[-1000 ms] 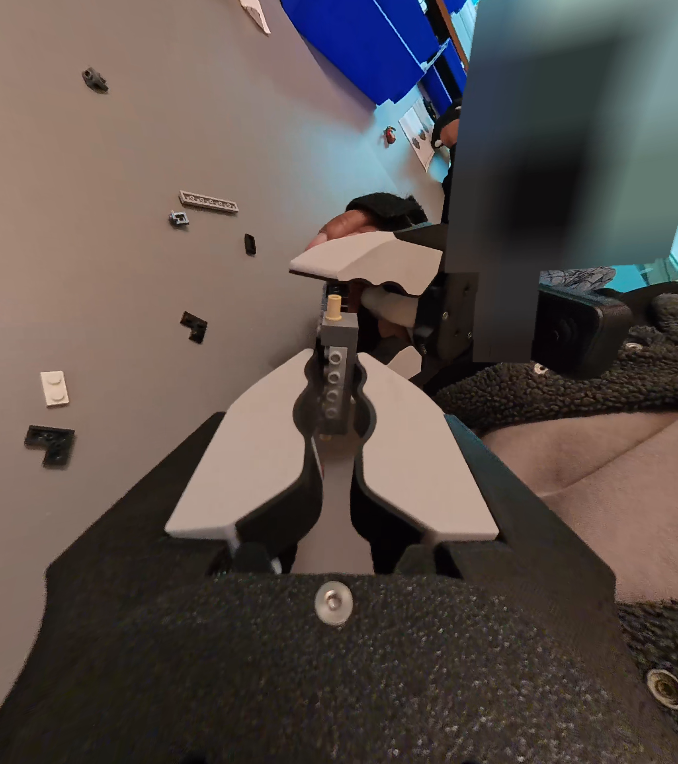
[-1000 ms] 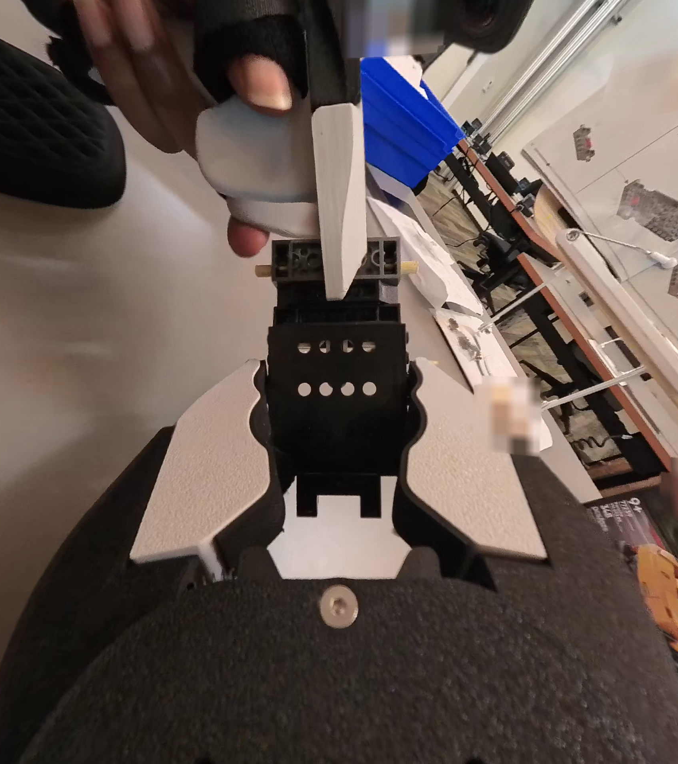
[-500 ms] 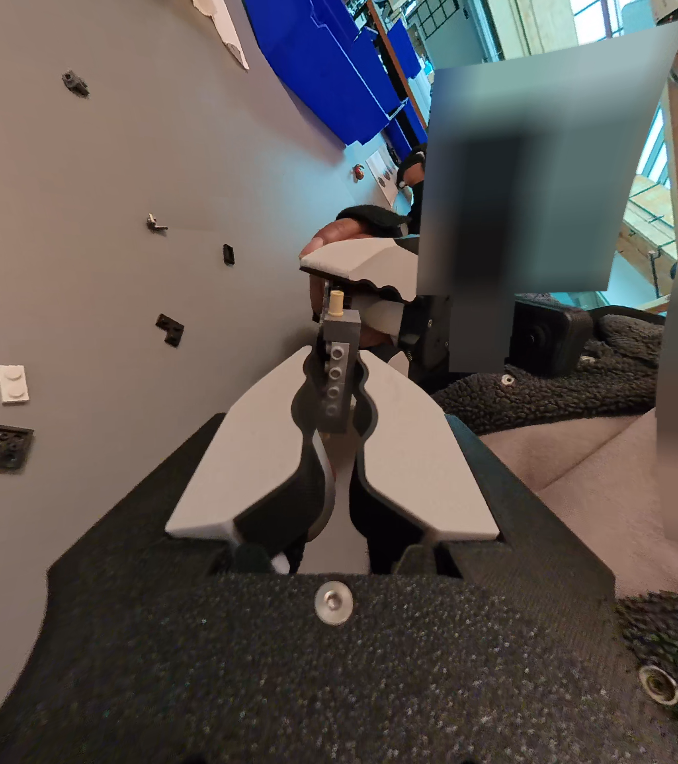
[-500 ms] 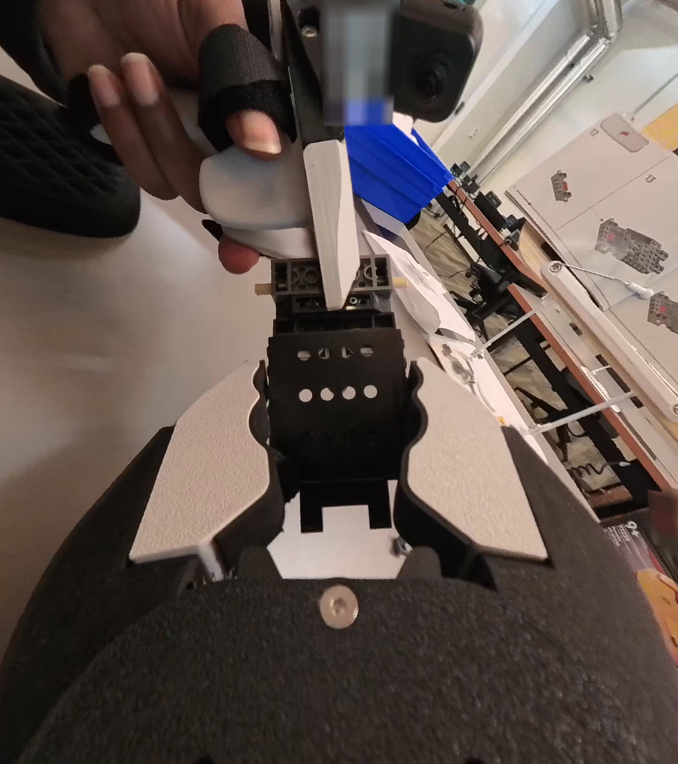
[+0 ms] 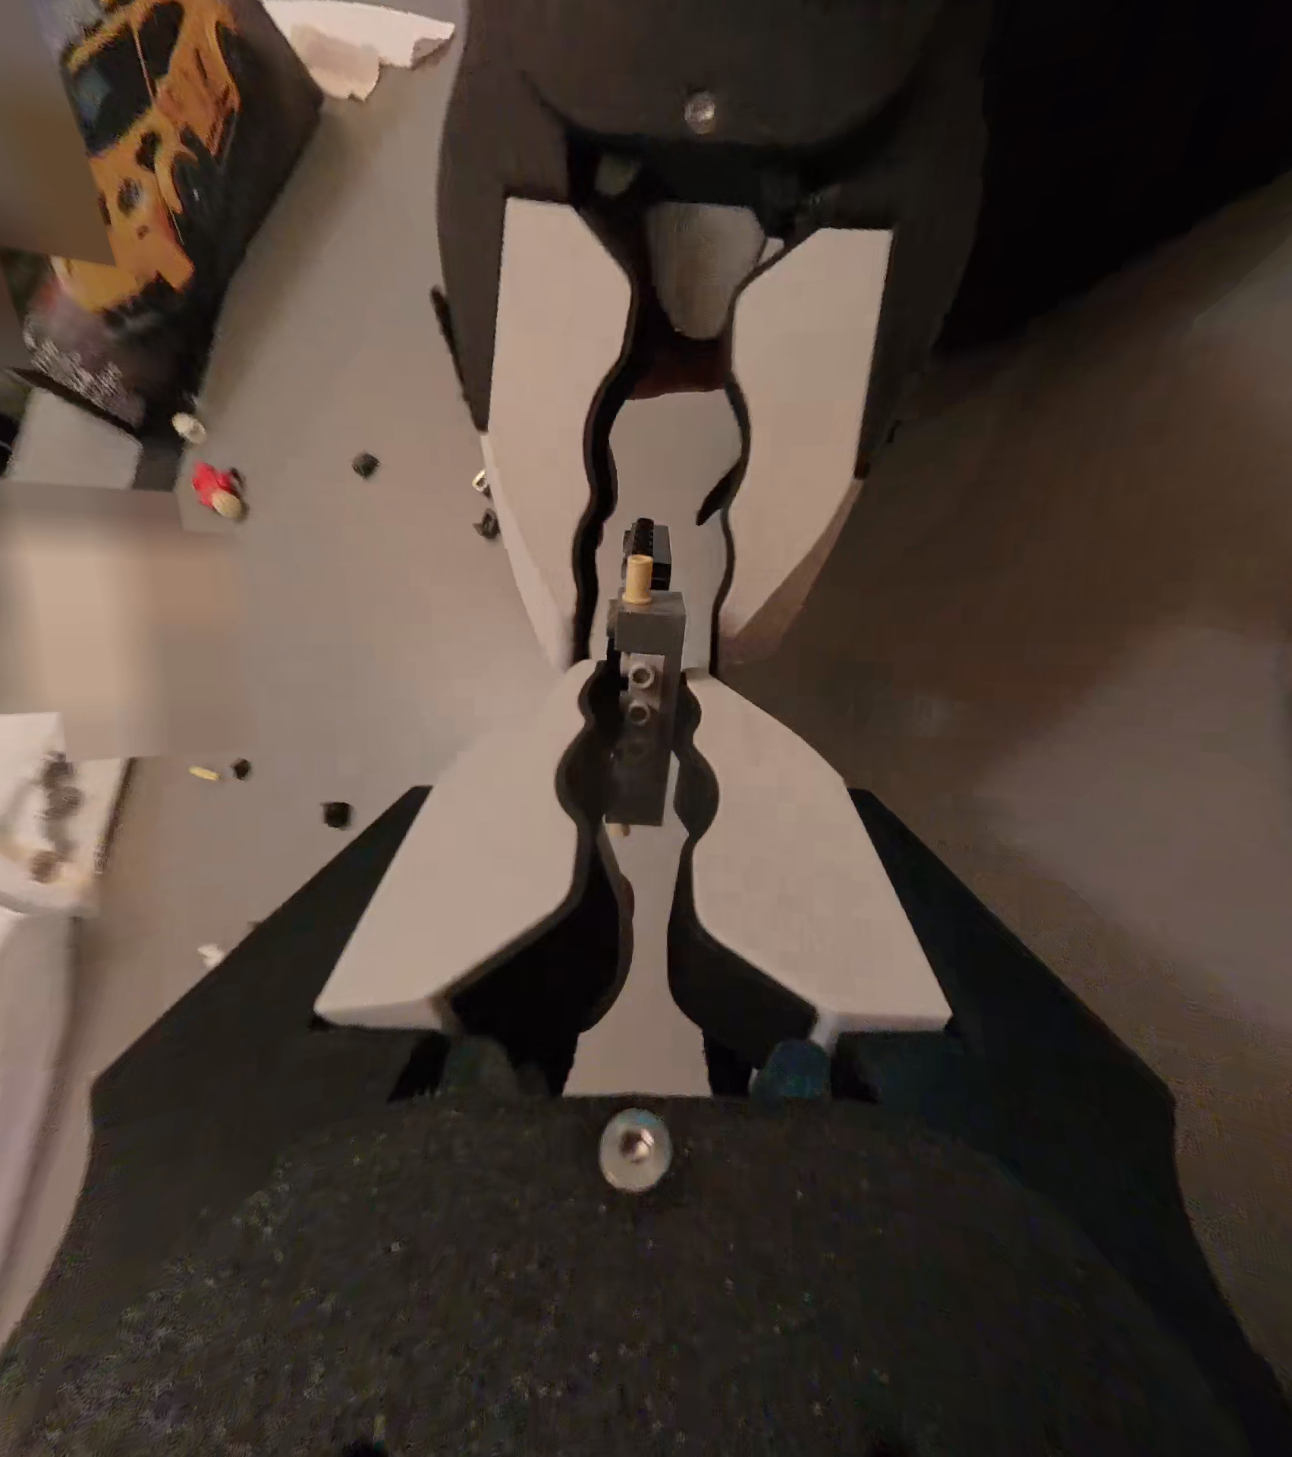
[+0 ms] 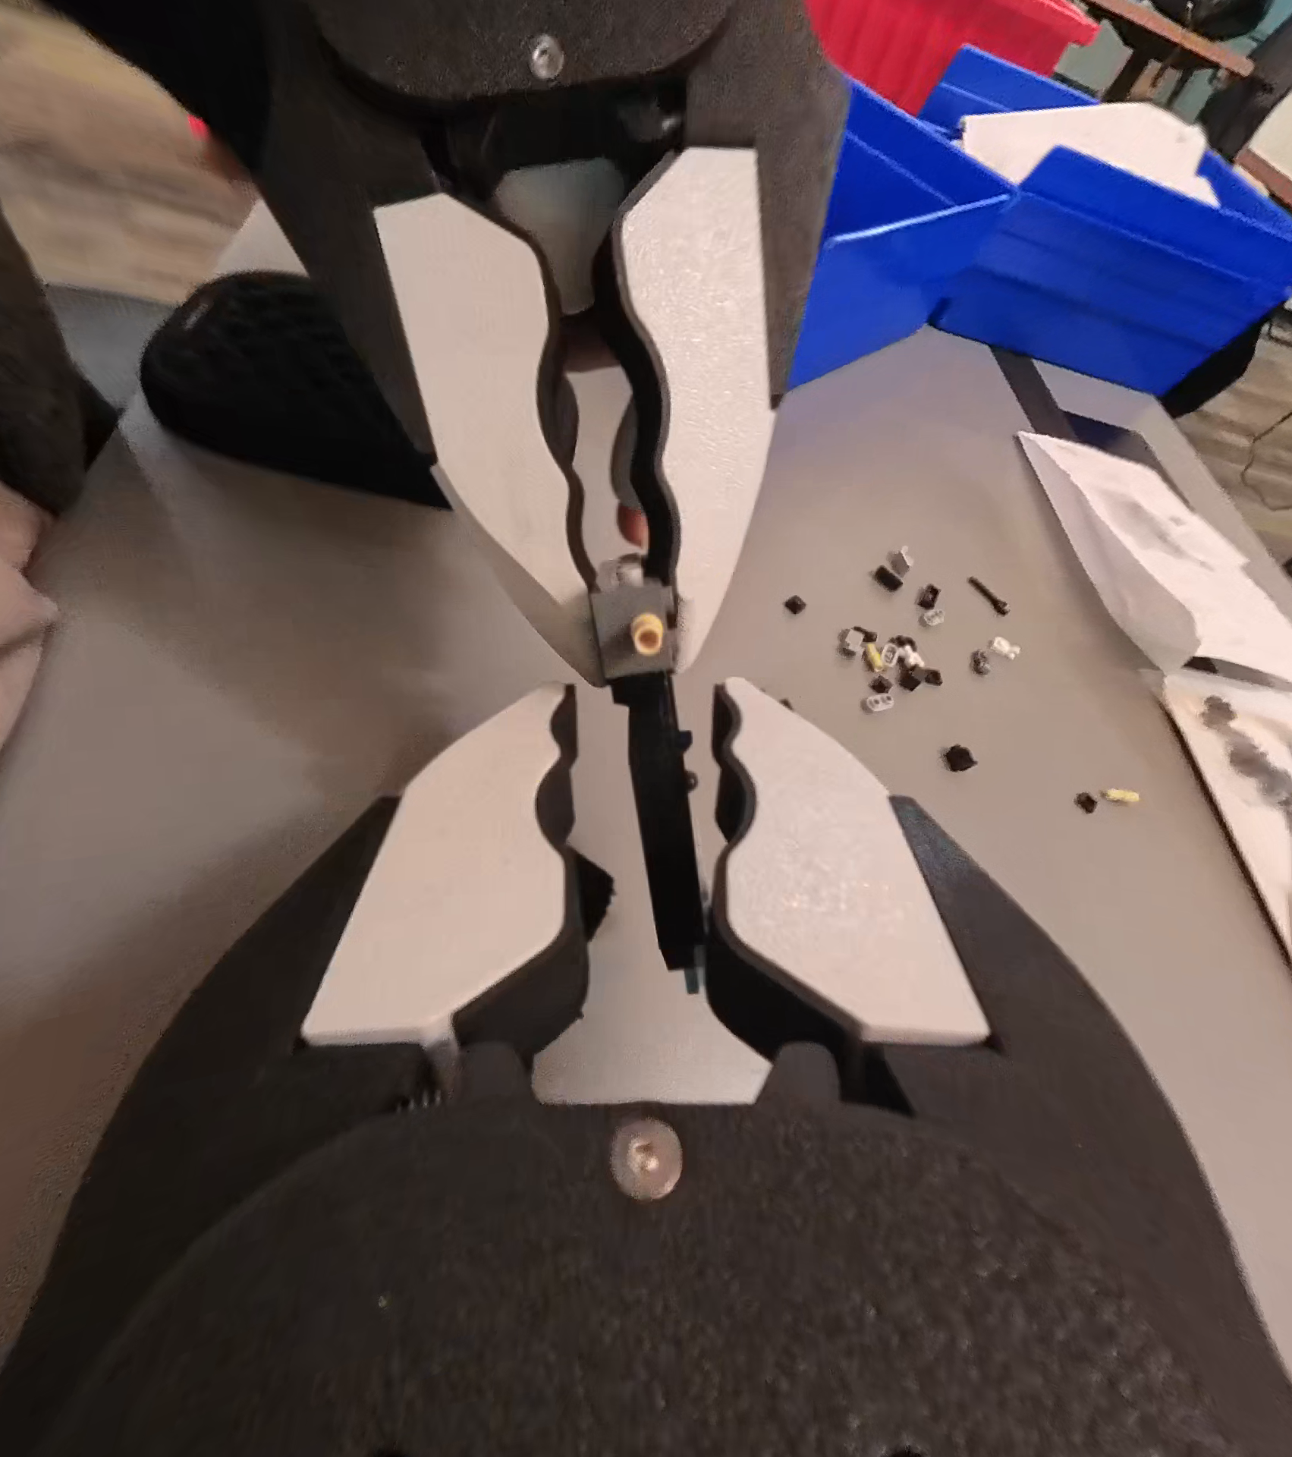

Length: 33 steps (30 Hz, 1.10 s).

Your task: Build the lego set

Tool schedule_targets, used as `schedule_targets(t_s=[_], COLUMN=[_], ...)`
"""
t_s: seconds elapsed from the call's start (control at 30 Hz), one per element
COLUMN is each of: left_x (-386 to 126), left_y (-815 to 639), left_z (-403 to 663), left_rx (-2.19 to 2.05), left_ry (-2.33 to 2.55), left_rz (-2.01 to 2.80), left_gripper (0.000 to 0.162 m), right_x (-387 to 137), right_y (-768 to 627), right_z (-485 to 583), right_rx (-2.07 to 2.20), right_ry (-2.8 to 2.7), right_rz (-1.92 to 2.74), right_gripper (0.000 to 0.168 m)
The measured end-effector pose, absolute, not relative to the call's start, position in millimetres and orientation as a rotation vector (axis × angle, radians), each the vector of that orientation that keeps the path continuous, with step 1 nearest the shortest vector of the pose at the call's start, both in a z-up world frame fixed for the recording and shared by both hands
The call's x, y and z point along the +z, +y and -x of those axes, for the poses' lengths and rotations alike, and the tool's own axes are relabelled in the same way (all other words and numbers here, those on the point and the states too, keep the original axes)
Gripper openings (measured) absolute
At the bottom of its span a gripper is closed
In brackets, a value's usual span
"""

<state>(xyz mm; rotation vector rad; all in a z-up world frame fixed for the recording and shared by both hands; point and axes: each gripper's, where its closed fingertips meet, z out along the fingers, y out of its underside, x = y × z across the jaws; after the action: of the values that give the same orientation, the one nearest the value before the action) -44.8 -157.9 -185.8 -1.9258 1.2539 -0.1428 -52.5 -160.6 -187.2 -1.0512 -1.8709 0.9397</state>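
Note:
My left gripper [image 5: 641, 678] is shut on a dark grey brick [image 5: 644, 757] with a tan pin [image 5: 638, 579] sticking out of its end. It also shows in the right wrist view [image 6: 631, 654], head-on, with the brick [image 6: 631, 635] in its tips. A black plate assembly [image 6: 662, 828] hangs off the brick, edge-on between the fingers of my right gripper [image 6: 644, 694]. That gripper's jaws stand apart with a gap on the plate's left side. In the left wrist view the right gripper [image 5: 646, 646] faces me, with the black assembly [image 5: 646, 540] between its fingers.
Both grippers are above the grey table [image 6: 311, 631]. Several small loose pieces [image 6: 895, 662] lie to the right, with instruction sheets [image 6: 1163, 552] and blue bins [image 6: 1021, 260] beyond. The set's box [image 5: 146, 158] and a red piece [image 5: 213, 481] lie at the left. The red piece [image 5: 213, 481] is about equally far from each gripper, around 35 cm.
Both views have swung round and the grippers now face each other tip to tip. The black assembly, gripped across its width before, now sits edge-on between the right gripper's parted fingers.

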Motion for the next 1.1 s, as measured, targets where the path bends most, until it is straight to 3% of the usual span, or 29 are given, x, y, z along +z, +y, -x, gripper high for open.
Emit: schedule_targets(t_s=[0.13, 0.37, 0.6, 0.73, 0.93, 1.1], left_x=[-188.2, -185.2, -177.9, -170.5, -165.3, -181.6], left_y=[-159.9, -163.2, -166.2, -168.8, -160.9, -151.5], left_z=[46.3, 51.7, 65.5, 75.5, 68.4, 51.4], left_rx=[0.102, 0.222, 0.164, -0.316, -1.578, -1.798], left_ry=[1.411, 1.456, 1.407, 0.969, -0.186, -0.417], left_rz=[1.794, 1.668, 1.730, 2.001, 1.946, 1.841], left_gripper=[0.014, 0.014, 0.046, 0.049, 0.042, 0.033], right_x=[-191.7, -189.3, -188.4, -180.3, -174.8, -187.6], right_y=[-162.2, -164.1, -158.5, -142.8, -129.5, -130.5], right_z=[54.7, 62.2, 63.0, 61.6, 62.0, 66.2], right_rx=[0.742, 0.550, 0.529, 0.425, 0.141, -0.006], right_ry=[-1.857, -1.744, -1.682, -1.616, -1.568, -1.600], right_rz=[0.893, 0.730, 0.733, 0.723, 0.606, 0.539], right_gripper=[0.012, 0.011, 0.011, 0.011, 0.010, 0.010])
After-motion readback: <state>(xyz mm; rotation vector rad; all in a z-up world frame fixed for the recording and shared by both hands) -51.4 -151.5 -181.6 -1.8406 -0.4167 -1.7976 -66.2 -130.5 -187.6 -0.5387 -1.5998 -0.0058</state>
